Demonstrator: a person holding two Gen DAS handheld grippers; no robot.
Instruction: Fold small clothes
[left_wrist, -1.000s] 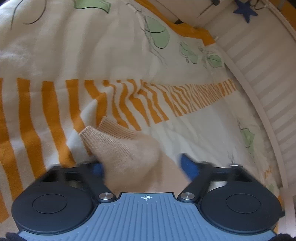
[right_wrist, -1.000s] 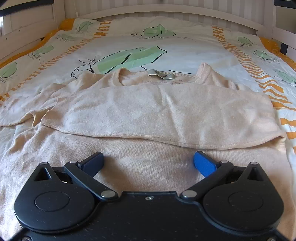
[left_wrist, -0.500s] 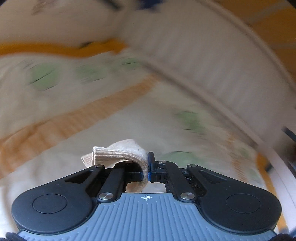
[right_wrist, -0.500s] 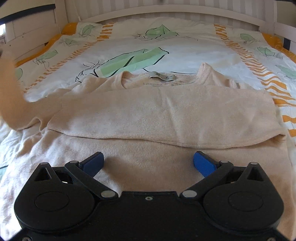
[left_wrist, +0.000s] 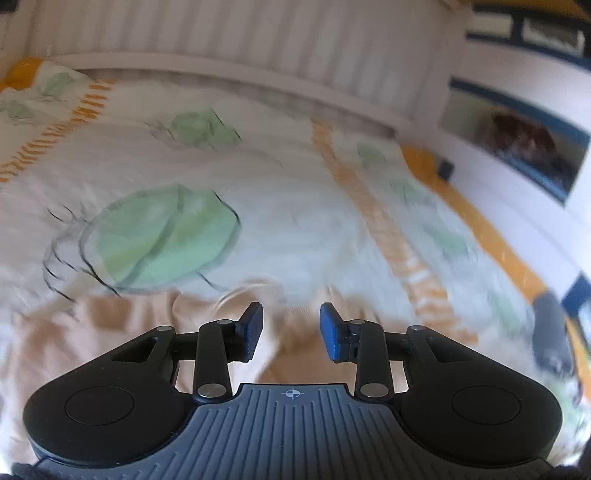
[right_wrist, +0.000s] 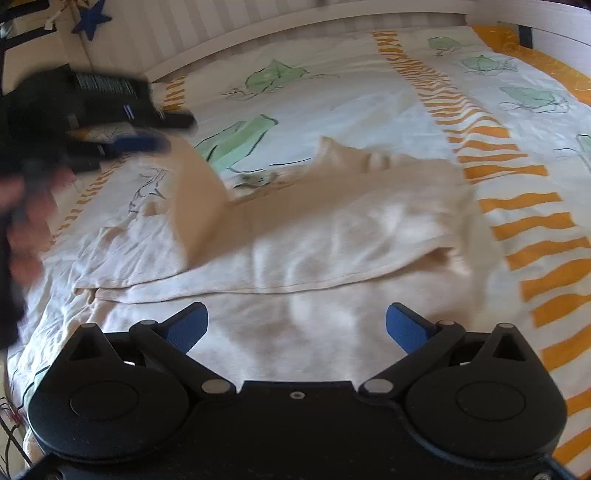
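A beige knit sweater (right_wrist: 332, 229) lies spread on the bed, one sleeve folded across its body. Its other sleeve (right_wrist: 201, 199) hangs in mid-air at the left, just below my left gripper (right_wrist: 147, 142), which shows blurred there. In the left wrist view my left gripper (left_wrist: 291, 325) is open and empty, above the sweater's collar area (left_wrist: 147, 314). My right gripper (right_wrist: 295, 325) is wide open and empty, low over the sweater's lower part.
The bed cover (right_wrist: 369, 92) is white with green leaves and orange stripes. A white slatted bed frame (left_wrist: 258, 48) runs along the far side. A white wall with dark-blue-framed pictures (left_wrist: 517, 147) stands to the right.
My left gripper, shut on the sleeve cuff half a second ago, swung it over the sweater and opened, releasing it. My right gripper turned slightly and stayed open.
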